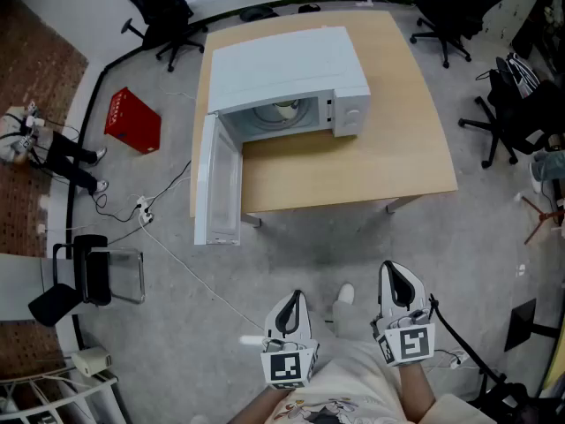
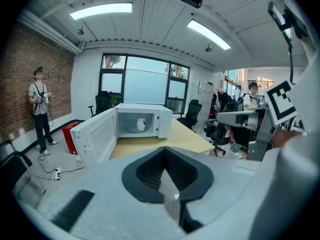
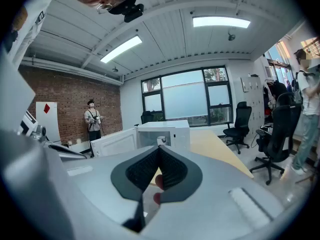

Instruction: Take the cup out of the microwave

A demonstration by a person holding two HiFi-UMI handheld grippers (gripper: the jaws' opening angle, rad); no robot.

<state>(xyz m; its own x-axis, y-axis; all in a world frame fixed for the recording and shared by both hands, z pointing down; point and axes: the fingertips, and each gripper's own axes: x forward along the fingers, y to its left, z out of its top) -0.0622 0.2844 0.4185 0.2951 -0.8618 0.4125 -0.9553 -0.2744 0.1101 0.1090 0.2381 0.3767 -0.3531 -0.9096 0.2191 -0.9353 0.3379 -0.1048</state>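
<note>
White boxy microwave (image 1: pixel 291 69) on pale wood tabletop (image 1: pixel 353 170), flat door (image 1: pixel 218 179) swung open toward 7 o'clock. Small rounded white cup (image 2: pixel 141 124) inside the cavity, about 12 o'clock from both tools. Left tool (image 2: pixel 162 156) and right tool (image 3: pixel 160 156): ribbed black pads (image 2: pixel 147 171) together, nothing clamped, well apart from tabletop.

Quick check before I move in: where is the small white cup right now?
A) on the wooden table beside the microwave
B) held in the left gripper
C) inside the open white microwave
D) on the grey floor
C: the small white cup stands inside the white microwave, whose door is swung open. The left gripper is shut on nothing, short of the table.
</note>
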